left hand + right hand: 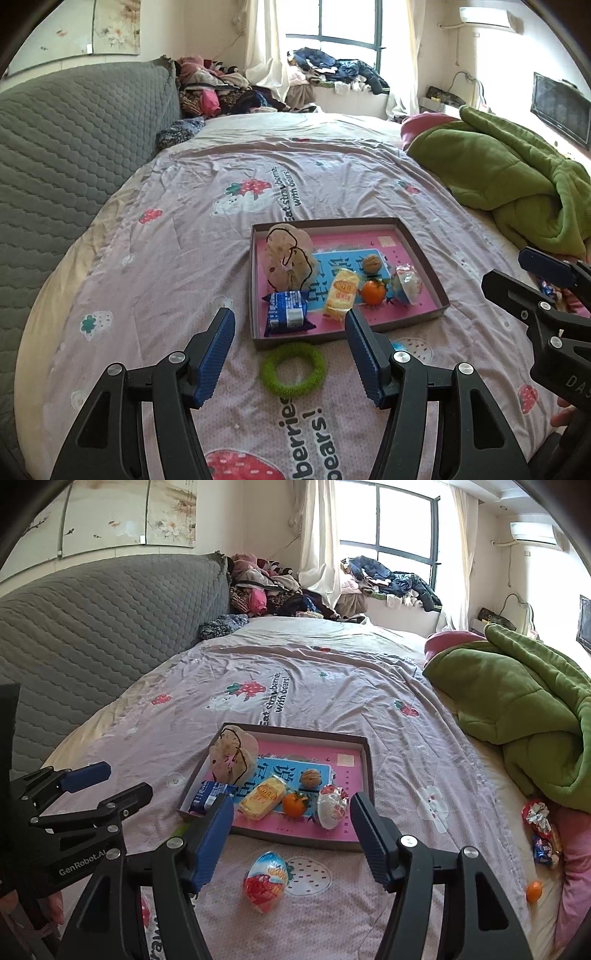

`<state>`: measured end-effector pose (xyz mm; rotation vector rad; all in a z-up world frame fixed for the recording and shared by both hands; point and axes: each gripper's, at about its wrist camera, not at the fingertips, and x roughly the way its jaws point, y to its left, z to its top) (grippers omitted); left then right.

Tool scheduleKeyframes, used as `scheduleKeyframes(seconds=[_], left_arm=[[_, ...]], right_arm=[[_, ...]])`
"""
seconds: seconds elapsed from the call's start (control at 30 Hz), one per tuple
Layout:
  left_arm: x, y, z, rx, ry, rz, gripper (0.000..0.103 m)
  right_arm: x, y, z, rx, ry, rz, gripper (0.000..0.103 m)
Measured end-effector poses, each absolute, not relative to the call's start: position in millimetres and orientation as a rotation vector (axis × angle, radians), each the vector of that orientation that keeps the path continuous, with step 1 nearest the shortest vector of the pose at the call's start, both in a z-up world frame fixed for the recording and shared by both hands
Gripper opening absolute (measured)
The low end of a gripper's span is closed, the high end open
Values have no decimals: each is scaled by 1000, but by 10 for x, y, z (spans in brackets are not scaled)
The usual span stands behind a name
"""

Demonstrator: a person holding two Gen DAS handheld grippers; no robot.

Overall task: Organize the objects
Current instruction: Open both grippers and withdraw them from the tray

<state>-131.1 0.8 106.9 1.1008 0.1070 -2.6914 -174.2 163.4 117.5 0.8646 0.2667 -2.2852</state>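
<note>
Bedroom with a wide bed (pixel 207 236) under a pink strawberry-print sheet, clothes heaped by the window. On the sheet lies a shallow tray (pixel 424 314), apparently the collecting place: it already holds a cookie pack (pixel 288 308), a yellow snack (pixel 341 291), an orange (pixel 373 291), a walnut (pixel 371 264), a wrapped egg (pixel 406 284) and a pouch (pixel 288 258). Both grippers hover over the near edge, jaws spread and gripping nothing. A green ring (pixel 293 368) lies on the sheet between the left gripper's (pixel 291 360) jaws, just short of the tray. A toy egg (pixel 266 881) lies likewise between the right gripper's (pixel 291 843) jaws. Both probably still need putting in.
</note>
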Motion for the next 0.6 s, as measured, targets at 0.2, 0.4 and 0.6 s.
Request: scheduleKeyframes(seconds=[0.2,0.4,0.6], left_arm=[[-1183,30,1082,1077,117,-2697,64],[-1098,43,1064,1083,113,-2690,64],[-1043,4,902,1135,119,-2668,64]], right_arm=[[-1618,1689,1190,858,241,-2281,65],[-1503,1700,1185,861,243,-2275,65],[-1440,1707,1119,876,248,-2268,65]])
